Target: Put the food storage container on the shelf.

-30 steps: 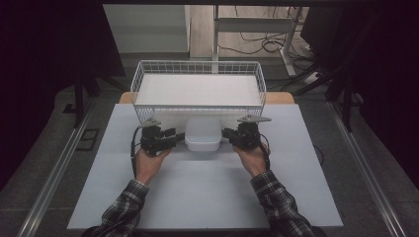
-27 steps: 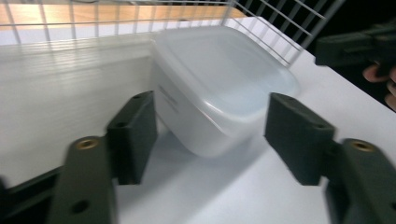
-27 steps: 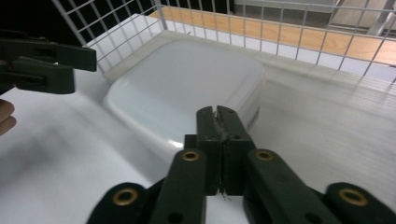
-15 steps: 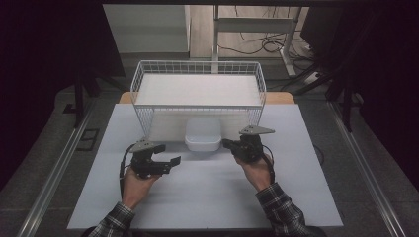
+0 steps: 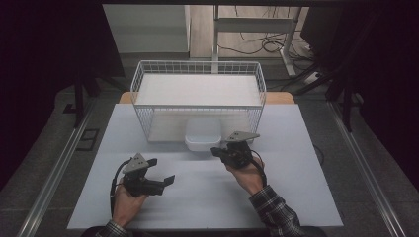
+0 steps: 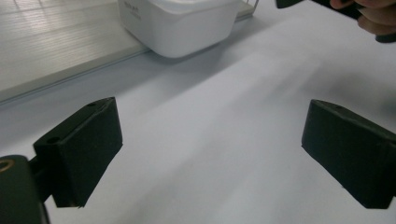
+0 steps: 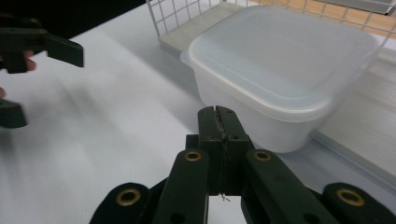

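Note:
A white lidded plastic container (image 5: 202, 136) stands on the white table at the front of a white wire basket (image 5: 197, 65). My left gripper (image 5: 160, 171) is at the near left, well back from the container (image 6: 177, 23). Its jaws have just been opening and now stand wide apart, with only bare table between them (image 6: 210, 149). My right gripper (image 5: 213, 150) hovers just right of the container (image 7: 280, 60), its tips (image 7: 218, 112) pressed together with nothing between them and pointing at the container's near side.
The white tabletop (image 5: 207, 197) spreads out in front of the basket. A metal rail (image 5: 54, 173) runs along the left, and cables and a desk frame (image 5: 257, 29) lie on the floor beyond. The left gripper (image 7: 42, 46) appears in the right gripper view.
My left hand has drawn back from the container toward the near left, and its jaws have spread wide. My right hand has slipped slightly back and to the right, its jaws together.

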A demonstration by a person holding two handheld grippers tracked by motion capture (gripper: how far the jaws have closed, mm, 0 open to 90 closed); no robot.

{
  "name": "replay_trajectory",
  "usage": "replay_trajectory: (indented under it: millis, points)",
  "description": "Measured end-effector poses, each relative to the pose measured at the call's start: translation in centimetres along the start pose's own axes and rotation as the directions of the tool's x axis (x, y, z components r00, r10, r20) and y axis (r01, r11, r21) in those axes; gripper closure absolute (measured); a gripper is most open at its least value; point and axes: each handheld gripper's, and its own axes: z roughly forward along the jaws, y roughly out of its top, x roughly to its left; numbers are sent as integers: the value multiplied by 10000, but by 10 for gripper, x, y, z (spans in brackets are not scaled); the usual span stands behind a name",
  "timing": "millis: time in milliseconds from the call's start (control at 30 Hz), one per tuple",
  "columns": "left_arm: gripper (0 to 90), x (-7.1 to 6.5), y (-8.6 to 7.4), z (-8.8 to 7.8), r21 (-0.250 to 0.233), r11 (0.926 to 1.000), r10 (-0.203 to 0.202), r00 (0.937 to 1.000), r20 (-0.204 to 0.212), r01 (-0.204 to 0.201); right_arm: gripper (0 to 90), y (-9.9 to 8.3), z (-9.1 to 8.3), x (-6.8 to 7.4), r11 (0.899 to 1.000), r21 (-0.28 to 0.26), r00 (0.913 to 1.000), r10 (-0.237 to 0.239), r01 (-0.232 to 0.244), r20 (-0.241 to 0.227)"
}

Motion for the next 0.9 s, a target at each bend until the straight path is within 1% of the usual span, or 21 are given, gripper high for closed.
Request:
replay_trajectory:
  millis: [33,100,133,167,200,267,300,333,367,400,467,500,633,733,800,900]
  points:
    - [40,-2,-3,-2,19,9999,123,9999,-99,-123,890,0,3,1,10000,56,10000,-63,63,16]
    - [35,-5,-6,-5,-21,9997,243,9995,-194,-243,891,0,10,2,9998,170,9999,-118,118,2]
    - [32,-5,-6,-5,-21,9997,243,9995,-194,-243,891,0,10,2,9998,170,9999,-118,118,2]
    - [32,-6,-8,-7,-6,9996,282,9994,-213,-282,891,-1,14,3,9996,237,9998,-173,173,-26]
    - [26,-7,-9,-8,-30,9995,316,9992,-238,-316,891,-1,20,3,9993,361,9999,-133,133,-11]
    - [22,-8,-11,-9,-49,9994,350,9991,-259,-352,891,-1,25,2,9991,426,10000,-80,79,7]
    - [20,-10,-13,-10,23,9993,371,9989,-274,-371,891,-1,29,1,9989,461,10000,-80,80,14]
    - [20,-10,-13,-10,23,9993,371,9989,-274,-371,891,-1,29,1,9989,461,10000,-80,80,14]
    - [20,-11,-15,-10,142,9991,412,9988,-264,-408,890,-1,34,1,9985,533,9999,-119,118,3]
    - [20,-11,-15,-10,142,9991,412,9988,-264,-408,890,-1,34,1,9985,533,9999,-119,118,3]
    - [20,-11,-15,-10,167,9990,411,9988,-254,-407,890,-1,42,-1,9978,642,9999,-145,141,47]
    - [20,-11,-15,-10,176,9990,419,9987,-274,-414,890,-1,42,-1,9978,642,9999,-145,141,47]
    - [21,-10,-16,-10,222,9990,385,9987,-337,-378,890,2,53,-5,9977,670,9999,105,-112,109]
    - [22,-10,-16,-9,318,9987,411,9982,-438,-397,890,2,58,-6,9974,703,9998,150,-157,109]
    - [23,-9,-17,-9,420,9985,359,9984,-437,-341,891,4,62,-8,9974,716,9997,17,-34,238]
    - [24,-9,-16,-9,399,9987,334,9986,-399,-318,891,6,67,-11,9973,727,9992,76,-105,394]
